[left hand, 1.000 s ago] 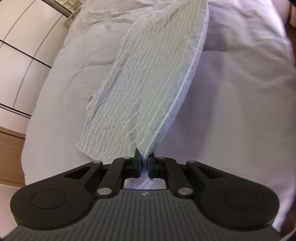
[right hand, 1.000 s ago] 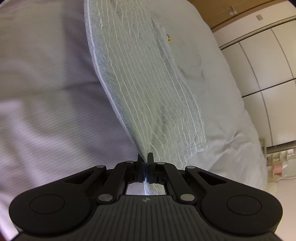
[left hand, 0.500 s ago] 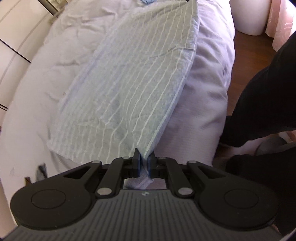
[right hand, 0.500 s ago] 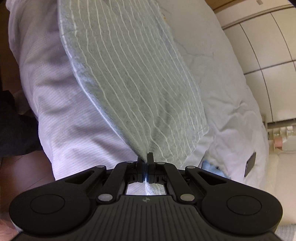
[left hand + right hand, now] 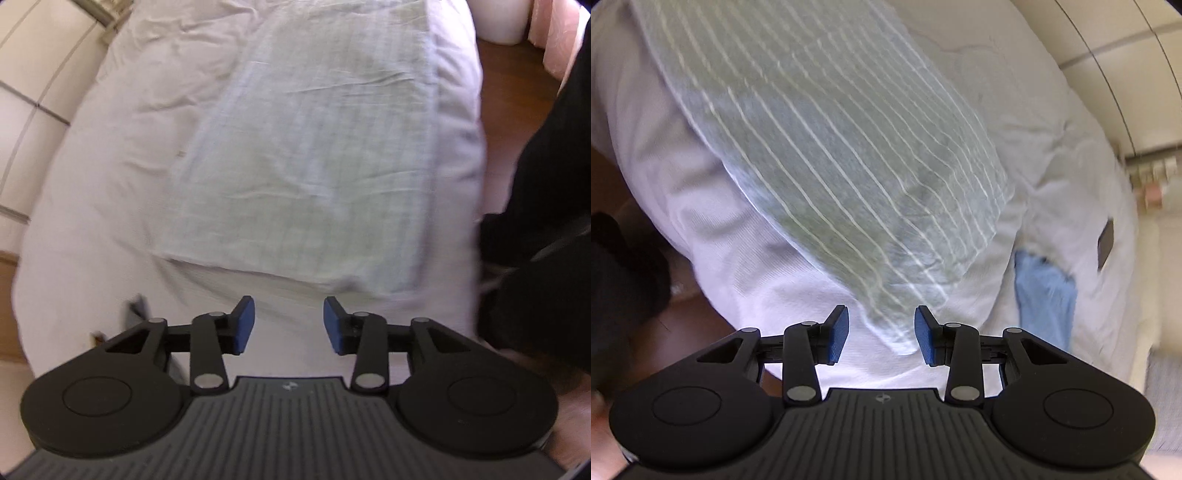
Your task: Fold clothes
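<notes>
Left gripper (image 5: 288,325) showing jaws spread wide, blue pads (image 5: 242,325) bare, nothing between them, hanging above the near edge of the bed (image 5: 110,177). Right gripper (image 5: 881,334) likewise showing jaws spread, pads (image 5: 837,334) bare; near corner of the striped cloth (image 5: 827,155) reaching down toward the gap, contact impossible to tell.

Beyond the left jaws: striped cloth (image 5: 314,155) lying spread flat on the pale bedding, near hem just past the fingertips, long side running close along the bed's right edge. Dark clothing of a person (image 5: 543,221) standing beside that edge over the wooden floor (image 5: 517,85).

Beyond the right jaws: blue garment (image 5: 1045,291) lying on the bedding just right of the cloth. Small dark flat object (image 5: 1106,242) lying farther right, nature unclear. White cabinet doors (image 5: 1115,55) standing behind the bed. Both views blurring slightly.
</notes>
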`<state>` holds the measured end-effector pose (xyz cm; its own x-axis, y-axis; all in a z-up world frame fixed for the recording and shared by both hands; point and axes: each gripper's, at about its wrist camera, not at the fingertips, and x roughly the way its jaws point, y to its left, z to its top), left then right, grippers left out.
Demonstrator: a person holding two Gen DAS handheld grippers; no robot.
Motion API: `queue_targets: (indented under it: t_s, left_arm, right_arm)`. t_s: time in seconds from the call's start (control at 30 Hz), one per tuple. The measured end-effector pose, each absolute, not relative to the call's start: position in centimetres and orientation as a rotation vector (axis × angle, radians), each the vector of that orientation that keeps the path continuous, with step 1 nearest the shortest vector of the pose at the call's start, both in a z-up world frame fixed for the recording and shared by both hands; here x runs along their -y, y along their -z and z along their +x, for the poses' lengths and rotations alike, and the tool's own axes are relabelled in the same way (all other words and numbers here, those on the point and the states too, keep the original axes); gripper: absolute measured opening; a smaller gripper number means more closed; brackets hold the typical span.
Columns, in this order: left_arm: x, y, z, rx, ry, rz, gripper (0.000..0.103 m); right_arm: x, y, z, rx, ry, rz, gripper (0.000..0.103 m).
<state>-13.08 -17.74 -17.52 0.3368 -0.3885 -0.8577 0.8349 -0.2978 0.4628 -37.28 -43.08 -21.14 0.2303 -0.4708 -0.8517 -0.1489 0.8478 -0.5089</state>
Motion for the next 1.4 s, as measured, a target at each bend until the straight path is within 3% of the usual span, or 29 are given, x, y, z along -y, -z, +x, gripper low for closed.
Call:
queue_targets:
  t_s: [0.23, 0.37, 0.5, 0.67, 0.77, 0.83, 0.87, 0.93, 1.07, 1.4]
  left_arm:
    - [18.7, 21.0, -5.8, 0.026, 1.465, 1.599, 0.048]
    - [17.8, 24.2, -1.3, 0.348, 1.616, 1.627, 0.068]
    - [17.4, 27.5, 2.5, 0.649, 1.729, 1.654, 0.068]
    - [18.9, 30.0, 4.3, 0.869, 1.792, 1.596, 0.072]
    - [20.1, 29.6, 4.4, 0.854, 1.836, 1.581, 0.072]
    - [20.8, 29.3, 4.5, 0.840, 1.866, 1.572, 0.052]
    - [21.2, 29.1, 4.5, 0.834, 1.880, 1.567, 0.025]
    - [22.0, 28.8, 4.5, 0.819, 1.909, 1.558, 0.015]
    - [23.4, 27.6, 4.6, 0.734, 1.973, 1.536, 0.011]
    - [25.0, 24.1, 4.7, 0.431, 2.077, 1.475, 0.010]
  right_arm:
    - [37.5, 18.1, -34.1, -1.286, 0.342, -0.356, 0.037]
    - [34.1, 17.0, -30.8, -1.264, 0.479, -0.261, 0.037]
    - [29.4, 16.7, -28.7, -1.265, 0.617, -0.159, 0.041]
    - [24.4, 17.8, -25.3, -1.310, 0.678, -0.020, 0.042]
    - [22.2, 17.8, -23.1, -1.283, 0.707, 0.046, 0.045]
    - [21.0, 17.7, -21.8, -1.255, 0.722, 0.083, 0.047]
    - [20.4, 17.5, -21.1, -1.238, 0.722, 0.098, 0.049]
    - [18.6, 17.3, -19.6, -1.206, 0.692, 0.080, 0.053]
    - [13.2, 17.8, -16.8, -1.160, 0.520, -0.079, 0.070]
    - [10.0, 23.2, -15.5, -1.274, 0.559, -0.306, 0.067]
